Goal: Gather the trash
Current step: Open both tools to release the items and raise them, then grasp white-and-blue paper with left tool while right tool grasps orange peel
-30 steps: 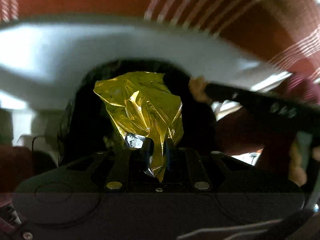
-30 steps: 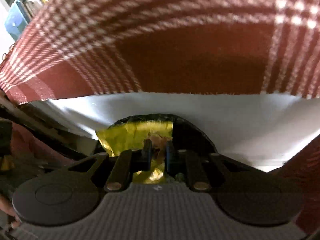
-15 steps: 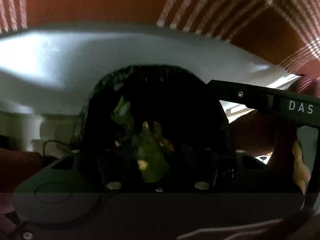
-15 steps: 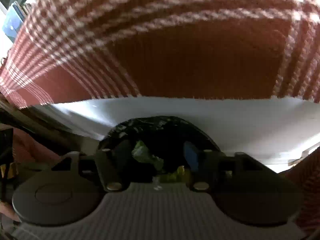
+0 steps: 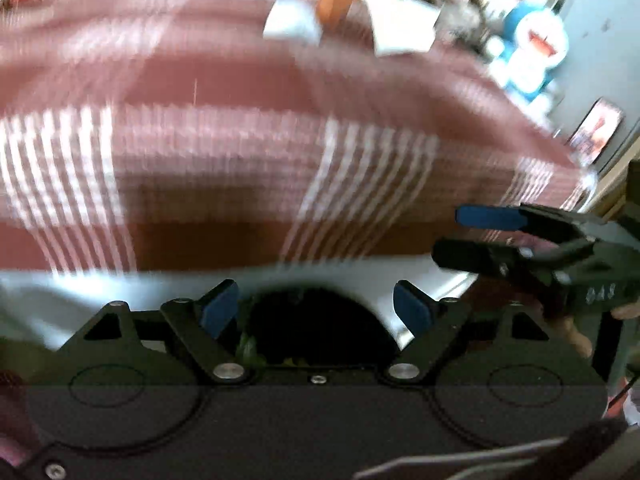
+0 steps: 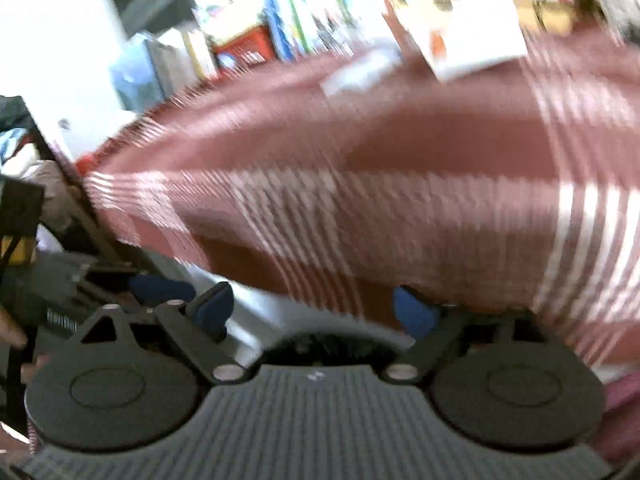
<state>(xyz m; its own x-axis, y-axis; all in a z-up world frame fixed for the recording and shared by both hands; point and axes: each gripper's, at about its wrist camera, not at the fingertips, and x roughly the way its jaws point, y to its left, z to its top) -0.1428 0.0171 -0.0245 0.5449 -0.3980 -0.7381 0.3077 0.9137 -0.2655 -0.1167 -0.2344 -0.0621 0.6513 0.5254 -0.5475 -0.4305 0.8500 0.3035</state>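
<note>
My left gripper [image 5: 316, 309] is open, its blue pads [image 5: 218, 312] wide apart with nothing between them. Just below it is the dark mouth of a black bin bag [image 5: 320, 330], with a bit of greenish trash [image 5: 248, 350] at its left rim. My right gripper [image 6: 314, 310] is open and empty too, above the same bag [image 6: 320, 344]. In the left wrist view the right gripper [image 5: 486, 236] shows at the right, fingers apart. White scraps [image 5: 292, 22] [image 6: 480, 36] lie far back on the red plaid tablecloth [image 5: 240, 160]. Everything is motion-blurred.
The table's white edge [image 5: 120, 292] runs just behind the bag. Bookshelves [image 6: 320, 12] line the back wall. A blue and white toy figure [image 5: 532, 48] stands at the far right. A person's fingers [image 5: 576, 336] hold the right gripper's handle.
Both grippers opened and let the yellow foil wrapper drop into the black bag. Both then rose and tilted up, so the tabletop and room now show.
</note>
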